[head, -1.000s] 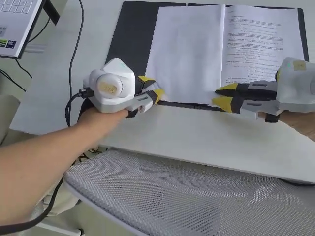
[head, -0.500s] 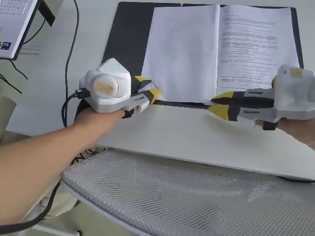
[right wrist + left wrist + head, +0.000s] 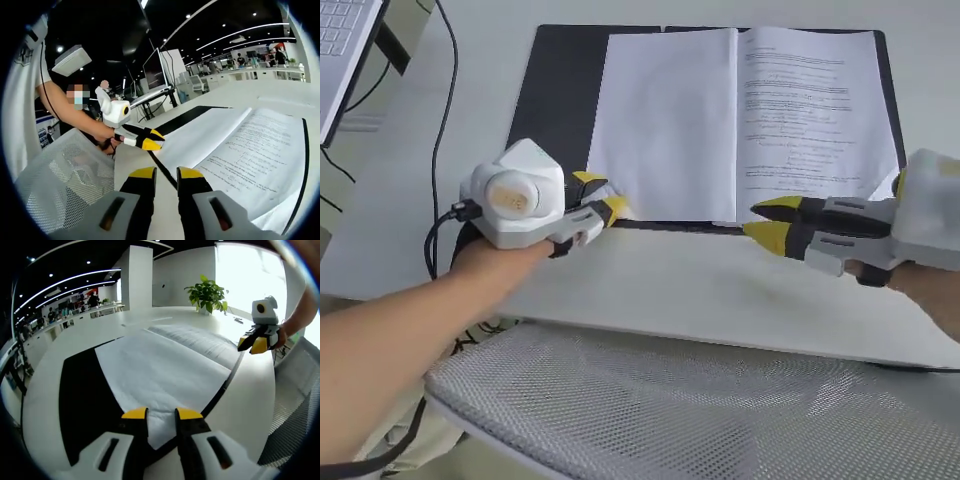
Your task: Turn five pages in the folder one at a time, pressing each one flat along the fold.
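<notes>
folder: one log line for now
folder open flat | left gripper open, at near corner of blank page | right gripper open, by printed page

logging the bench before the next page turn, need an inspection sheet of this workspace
surface: white workbench, flat and smooth
job's things: black folder lying open; blank white page on its left, printed white page on its right
clutter: silver laptop at the far left
grippers: left gripper jaws slightly apart at the blank page's near corner, contact unclear; right gripper jaws slightly apart, holding nothing, by the printed page's near edge
cables: black cable running from the left gripper along the bench's left side
surroundings: white mesh chair at the near edge; potted green plant farther off
</notes>
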Available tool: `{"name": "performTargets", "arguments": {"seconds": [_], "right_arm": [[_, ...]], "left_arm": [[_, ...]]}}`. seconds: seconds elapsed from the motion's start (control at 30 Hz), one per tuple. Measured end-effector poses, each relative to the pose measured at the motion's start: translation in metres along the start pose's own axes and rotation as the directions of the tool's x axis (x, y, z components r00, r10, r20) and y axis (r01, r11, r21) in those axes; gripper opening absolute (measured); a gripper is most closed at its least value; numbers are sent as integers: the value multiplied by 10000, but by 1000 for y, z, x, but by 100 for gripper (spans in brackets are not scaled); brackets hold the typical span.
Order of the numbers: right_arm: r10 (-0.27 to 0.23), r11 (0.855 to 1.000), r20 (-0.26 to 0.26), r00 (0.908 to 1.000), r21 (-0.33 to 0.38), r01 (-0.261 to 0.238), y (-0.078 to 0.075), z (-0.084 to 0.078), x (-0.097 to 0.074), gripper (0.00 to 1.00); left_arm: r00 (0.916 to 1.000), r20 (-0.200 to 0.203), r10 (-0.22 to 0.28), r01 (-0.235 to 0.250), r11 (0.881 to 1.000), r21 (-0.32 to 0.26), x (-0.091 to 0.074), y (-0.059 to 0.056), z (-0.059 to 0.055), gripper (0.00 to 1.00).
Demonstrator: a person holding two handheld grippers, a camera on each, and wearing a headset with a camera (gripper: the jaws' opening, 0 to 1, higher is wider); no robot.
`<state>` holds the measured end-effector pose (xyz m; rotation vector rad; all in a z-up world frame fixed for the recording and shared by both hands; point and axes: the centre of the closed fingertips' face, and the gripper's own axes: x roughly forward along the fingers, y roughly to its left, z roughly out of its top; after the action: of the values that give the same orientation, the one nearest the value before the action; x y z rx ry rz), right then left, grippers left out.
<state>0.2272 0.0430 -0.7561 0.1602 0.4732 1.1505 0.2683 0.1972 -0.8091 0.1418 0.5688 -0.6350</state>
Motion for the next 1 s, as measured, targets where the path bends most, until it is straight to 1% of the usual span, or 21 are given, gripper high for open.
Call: {"name": "performTargets", "arguments": {"seconds": [0.03,0.07,0.1,0.17,0.2,0.23,0.27,0.3,0.33,0.43,0.47,0.5,0.53,0.57,0.6,0.7,0.8,0.83,0.9,0.93,1.0], "right_arm": [[-396,9987,306,9987,348,386,-5,5,-7,15],[-554,9973,461,9974,505,531,-7,7,-13,14],[-888,9947,722,9934,587,847,-11,11,-21,15],[-1310,9873,1006,9863,1032,1206,-23,12,-39,15],[-1624,9830,1090,9807,1038,1512,-27,13,-47,15],[-1852,9777,1232,9749,1225,1703,-30,14,-53,16],[-2123,9709,1244,9692,1391,1948,-33,13,-60,16],[-2195,9705,1234,9678,1294,2037,-33,12,-64,15],[-2447,9632,1255,9614,1456,2261,-36,11,-70,16],[-2736,9557,1225,9540,1466,2553,-37,7,-80,16],[-2837,9514,1198,9514,1589,2637,-38,7,-83,17],[-3063,9451,1230,9440,1580,2860,-38,8,-87,18],[-3081,9449,1302,9424,1572,2872,-36,10,-89,19],[-3196,9403,1356,9378,1675,2962,-36,12,-92,19],[-3247,9386,1350,9362,1682,3013,-35,13,-94,19],[-3458,9321,1611,9244,1725,3186,-33,23,-100,19],[-3582,9287,1808,9160,1699,3296,-28,32,-105,20],[-3674,9260,1802,9124,1619,3410,-26,35,-106,21],[-3660,9268,1836,9123,1603,3396,-22,38,-108,22],[-3689,9270,1906,9097,1472,3451,-19,41,-110,22],[-3694,9271,1955,9085,1451,3457,-14,45,-114,22]], "left_arm": [[10000,-8,-1,1,10000,8,0,0,0,20],[10000,-13,-2,2,10000,-8,0,0,0,20],[10000,-22,-10,10,10000,-9,0,0,0,20],[10000,-49,-28,28,10000,5,0,0,0,20],[10000,-66,-31,31,10000,11,0,-1,0,20],[10000,-78,-32,32,10000,3,0,-1,0,20],[9999,-95,-37,37,10000,-4,0,-1,0,20],[9999,-110,-40,39,10000,-14,0,-1,0,20],[9999,-122,-46,46,10000,-14,-1,-1,0,20],[9998,-186,-67,66,9999,-91,-1,-2,0,21],[9997,-206,-97,94,9999,-123,-1,-2,1,22],[9995,-280,-165,161,9997,-168,-1,-4,1,24],[9992,-326,-212,205,9995,-229,-1,-6,1,25],[9989,-373,-276,266,9992,-288,-1,-8,2,28],[9986,-402,-349,336,9989,-330,-2,-10,2,30],[9976,-408,-559,535,9969,-576,-4,-15,4,33],[9977,-107,-674,666,9959,-610,-11,-20,13,35],[9976,-7,-699,698,9956,-625,-15,-21,18,36],[9977,31,-682,682,9956,-636,-22,-21,22,36],[9973,220,-703,717,9949,-707,-28,-22,27,36],[9976,326,-617,640,9953,-731,-39,-21,31,35]]}}
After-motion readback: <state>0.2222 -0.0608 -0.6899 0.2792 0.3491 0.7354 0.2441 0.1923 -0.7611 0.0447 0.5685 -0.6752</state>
